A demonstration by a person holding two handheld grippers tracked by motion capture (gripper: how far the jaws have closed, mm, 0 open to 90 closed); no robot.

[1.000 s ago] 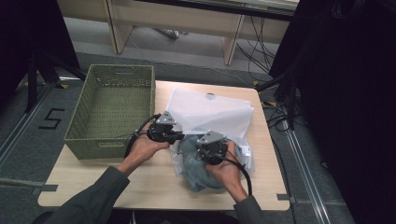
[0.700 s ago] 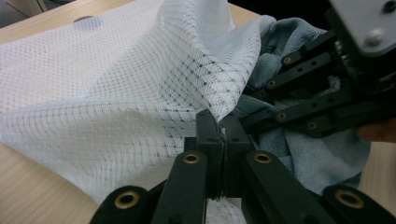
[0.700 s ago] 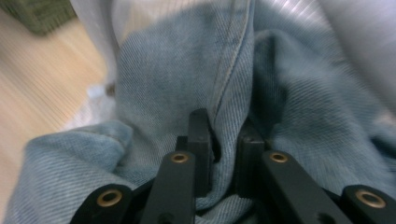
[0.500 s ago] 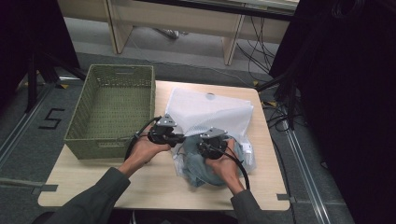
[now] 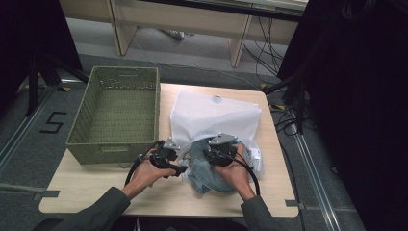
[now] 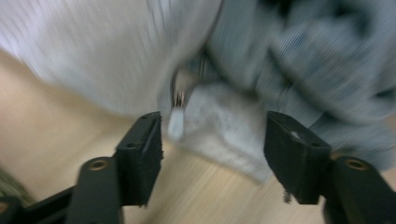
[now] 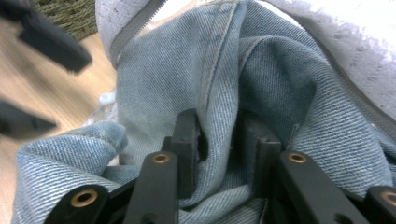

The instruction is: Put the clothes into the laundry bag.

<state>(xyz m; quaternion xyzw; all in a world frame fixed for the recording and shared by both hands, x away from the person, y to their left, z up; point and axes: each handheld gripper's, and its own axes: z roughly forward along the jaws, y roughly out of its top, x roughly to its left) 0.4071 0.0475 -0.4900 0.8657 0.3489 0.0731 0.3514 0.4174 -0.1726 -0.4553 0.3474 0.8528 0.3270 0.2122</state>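
A blue denim garment [image 5: 211, 179] lies bunched at the mouth of a white zippered fabric bag [image 5: 216, 115] on the wooden table [image 5: 96, 192]. My left gripper [image 5: 183, 169] is open at the garment's left. In the left gripper view its jaws [image 6: 212, 140] have just been opening; the zipper pull [image 6: 176, 123] and a pale corner of cloth lie loose between them. My right gripper [image 5: 211, 161] rests on the denim. Its jaws [image 7: 222, 140] have just been opening a little, and a fold of denim [image 7: 163, 70] is pinched between the pads.
An empty green woven basket [image 5: 115, 149] stands on the table's left half, close behind my left hand. The bag covers the far right part of the table. Bare wood runs along the front edge. Dark cables and table legs lie beyond.
My left hand has dropped down and nearer the front edge, and its jaws have gone from shut to open. The right hand has barely shifted on the denim.
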